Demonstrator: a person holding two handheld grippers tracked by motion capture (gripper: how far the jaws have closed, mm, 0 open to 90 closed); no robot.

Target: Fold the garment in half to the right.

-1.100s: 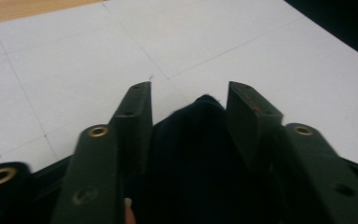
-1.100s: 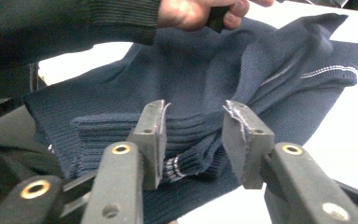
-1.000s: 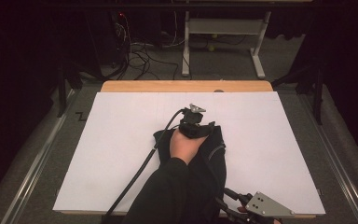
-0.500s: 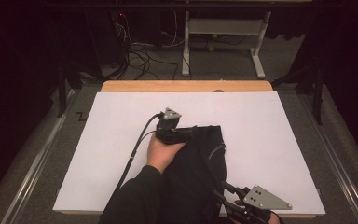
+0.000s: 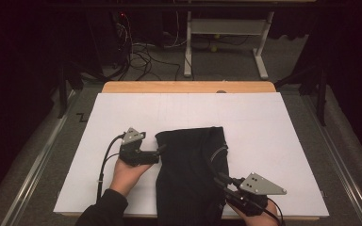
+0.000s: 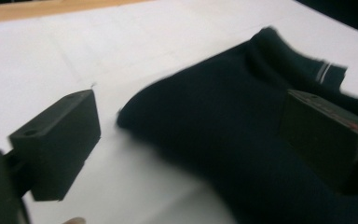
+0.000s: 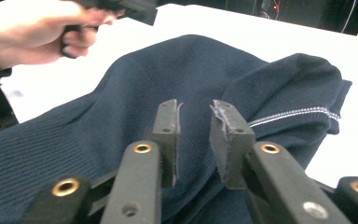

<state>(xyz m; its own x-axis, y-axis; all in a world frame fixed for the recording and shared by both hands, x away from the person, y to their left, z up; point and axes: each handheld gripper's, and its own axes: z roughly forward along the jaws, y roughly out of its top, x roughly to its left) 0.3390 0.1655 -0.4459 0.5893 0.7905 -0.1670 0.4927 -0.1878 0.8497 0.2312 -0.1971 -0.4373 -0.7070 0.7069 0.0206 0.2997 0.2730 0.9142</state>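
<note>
Two grippers work on the dark sweater (image 5: 193, 174), and the left gripper (image 5: 159, 151) has just pulled away from the top of it to its left edge, its jaws opening wide with nothing between them. The cloth now lies just to the right of these jaws on the white table cover (image 5: 273, 127). The right gripper (image 7: 193, 140), at the near right part of the sweater, has been closing to a narrow gap with no cloth pinched, so I judge one fold is released and the next grasp begins.
</note>
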